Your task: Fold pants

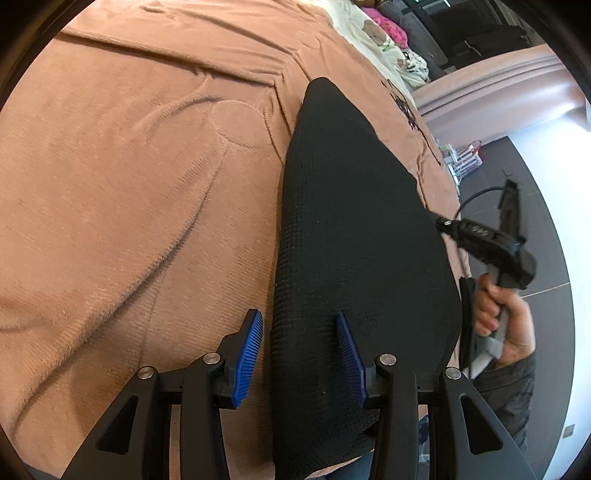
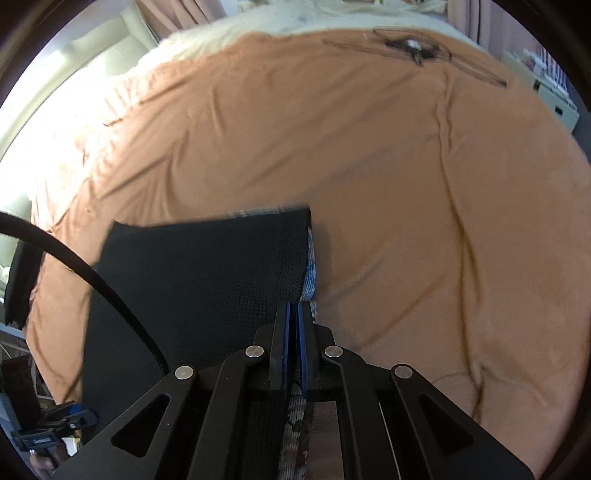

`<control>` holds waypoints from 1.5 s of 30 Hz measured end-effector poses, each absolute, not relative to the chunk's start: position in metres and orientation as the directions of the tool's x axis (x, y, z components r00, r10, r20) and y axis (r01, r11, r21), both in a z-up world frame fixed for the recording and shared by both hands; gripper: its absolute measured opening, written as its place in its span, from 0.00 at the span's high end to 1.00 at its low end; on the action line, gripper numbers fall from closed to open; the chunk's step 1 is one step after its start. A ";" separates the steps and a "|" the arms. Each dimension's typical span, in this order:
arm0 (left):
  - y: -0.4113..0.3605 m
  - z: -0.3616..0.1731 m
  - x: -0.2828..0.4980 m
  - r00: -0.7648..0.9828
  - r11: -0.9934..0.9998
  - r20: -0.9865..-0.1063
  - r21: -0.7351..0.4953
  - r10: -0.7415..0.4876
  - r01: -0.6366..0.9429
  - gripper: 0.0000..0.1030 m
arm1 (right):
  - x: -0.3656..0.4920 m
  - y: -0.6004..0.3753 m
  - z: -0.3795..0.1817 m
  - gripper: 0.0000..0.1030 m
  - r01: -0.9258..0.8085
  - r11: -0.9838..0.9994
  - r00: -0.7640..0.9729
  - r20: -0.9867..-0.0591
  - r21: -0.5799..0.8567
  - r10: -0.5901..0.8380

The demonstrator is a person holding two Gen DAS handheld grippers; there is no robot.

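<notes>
Pants (image 1: 362,236) flat on orange blanket (image 1: 140,177); right gripper (image 2: 294,325) clamped on near corner hem for lifting the fold; left gripper (image 1: 301,343) half-open astride opposite edge, pads (image 1: 251,343) not pressing, ready to pinch.

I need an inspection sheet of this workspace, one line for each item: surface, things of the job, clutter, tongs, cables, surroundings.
Surface: bed with an orange blanket, wrinkled.
Job's things: black pants lie flat on the blanket, with a patterned lining showing at one edge.
Clutter: a small dark thing rests on the far blanket, too blurred to name.
Tongs: left tongs are open, straddling the pants' edge; right tongs are shut at the pants' corner.
Cables: a black cable crosses over the pants.
Surroundings: cream bedding, a pink bed frame and dark floor.
</notes>
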State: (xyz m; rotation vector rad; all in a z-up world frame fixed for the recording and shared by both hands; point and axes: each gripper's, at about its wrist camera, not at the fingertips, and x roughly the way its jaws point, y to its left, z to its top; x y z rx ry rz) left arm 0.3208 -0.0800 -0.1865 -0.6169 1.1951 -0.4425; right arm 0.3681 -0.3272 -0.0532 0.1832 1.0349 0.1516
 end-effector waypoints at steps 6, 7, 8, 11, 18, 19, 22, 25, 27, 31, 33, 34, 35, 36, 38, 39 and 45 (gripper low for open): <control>-0.080 -0.186 0.320 0.301 0.747 -0.712 -0.665 -0.634 0.000 0.57 | 0.360 -0.327 -0.041 0.99 -0.004 0.981 0.563 -0.810 0.194 0.162; -0.080 -0.187 0.320 0.300 0.746 -0.711 -0.666 -0.635 0.000 0.57 | 0.358 -0.328 -0.040 0.99 0.003 0.979 0.567 -0.807 0.204 0.166; -0.081 -0.187 0.322 0.298 0.744 -0.711 -0.668 -0.637 -0.001 0.57 | 0.357 -0.326 -0.042 0.99 0.008 0.979 0.566 -0.808 0.202 0.162; -0.084 -0.188 0.324 0.290 0.737 -0.705 -0.676 -0.647 0.003 0.70 | 0.356 -0.329 -0.056 0.99 0.008 0.976 0.530 -0.829 0.216 0.179; -0.088 -0.181 0.327 0.292 0.755 -0.719 -0.656 -0.630 0.014 0.72 | 0.309 -0.340 -0.037 0.91 -0.017 0.956 0.578 -0.777 0.292 0.248; -0.088 -0.180 0.328 0.292 0.756 -0.721 -0.654 -0.629 0.014 0.72 | 0.301 -0.343 -0.035 0.88 -0.025 0.954 0.580 -0.773 0.299 0.257; -0.090 -0.179 0.328 0.296 0.762 -0.724 -0.647 -0.623 0.023 0.72 | 0.275 -0.349 -0.030 0.57 -0.038 0.954 0.597 -0.759 0.297 0.260; -0.093 -0.178 0.326 0.299 0.768 -0.727 -0.640 -0.618 0.031 0.72 | 0.248 -0.353 -0.025 0.48 -0.055 0.952 0.615 -0.741 0.301 0.270; -0.092 -0.178 0.324 0.299 0.768 -0.727 -0.640 -0.619 0.032 0.72 | 0.235 -0.354 -0.024 0.48 -0.064 0.950 0.619 -0.735 0.307 0.279; -0.091 -0.177 0.322 0.300 0.769 -0.727 -0.639 -0.618 0.036 0.72 | 0.208 -0.356 -0.021 0.48 -0.076 0.949 0.622 -0.730 0.306 0.285; -0.091 -0.176 0.321 0.302 0.769 -0.727 -0.638 -0.617 0.038 0.72 | 0.197 -0.355 -0.024 0.48 -0.079 0.950 0.619 -0.732 0.303 0.284; -0.091 -0.177 0.320 0.303 0.770 -0.727 -0.637 -0.616 0.038 0.72 | 0.192 -0.352 -0.026 0.48 -0.083 0.954 0.616 -0.737 0.289 0.277; -0.091 -0.177 0.321 0.303 0.770 -0.727 -0.637 -0.616 0.037 0.72 | 0.190 -0.349 -0.028 0.48 -0.086 0.959 0.612 -0.745 0.271 0.265; -0.091 -0.177 0.320 0.303 0.769 -0.727 -0.638 -0.616 0.035 0.72 | 0.189 -0.346 -0.030 0.48 -0.087 0.963 0.607 -0.753 0.254 0.254; -0.091 -0.177 0.319 0.304 0.770 -0.727 -0.637 -0.615 0.033 0.72 | 0.187 -0.338 -0.038 0.48 -0.098 0.969 0.593 -0.769 0.225 0.239; -0.091 -0.177 0.319 0.304 0.770 -0.728 -0.637 -0.615 0.033 0.72 | 0.187 -0.335 -0.041 0.48 -0.104 0.971 0.587 -0.774 0.217 0.236; -0.093 -0.176 0.316 0.292 0.767 -0.727 -0.641 -0.621 0.036 0.66 | 0.197 -0.328 -0.041 0.89 -0.099 0.980 0.576 -0.793 0.174 0.199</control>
